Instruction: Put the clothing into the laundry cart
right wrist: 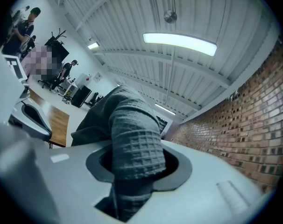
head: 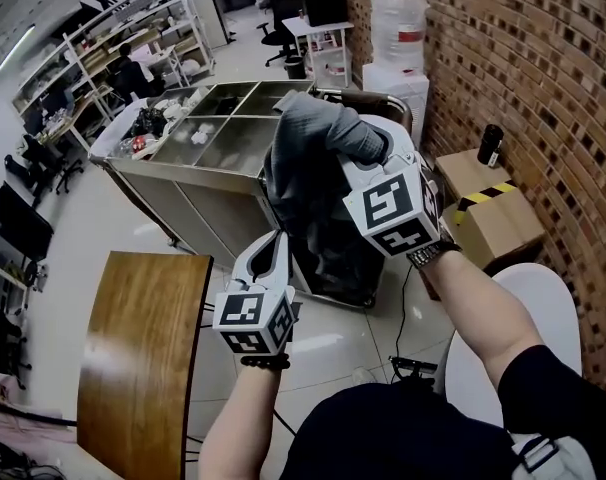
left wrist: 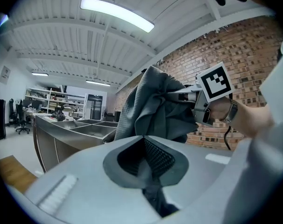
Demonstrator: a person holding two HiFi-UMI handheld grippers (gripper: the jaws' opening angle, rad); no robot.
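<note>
With the grey waffle-knit garment (head: 318,143) held aloft, its top clamped in the right claw (head: 371,156) and its lower part pinched in the left claw (head: 277,242), it should be brought squarely over the dark laundry cart (head: 333,284) before being released.

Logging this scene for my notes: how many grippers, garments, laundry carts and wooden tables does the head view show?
Grippers: 2 (left gripper, right gripper)
Grey garment: 1
Laundry cart: 1
Wooden table: 1
Total: 5
</note>
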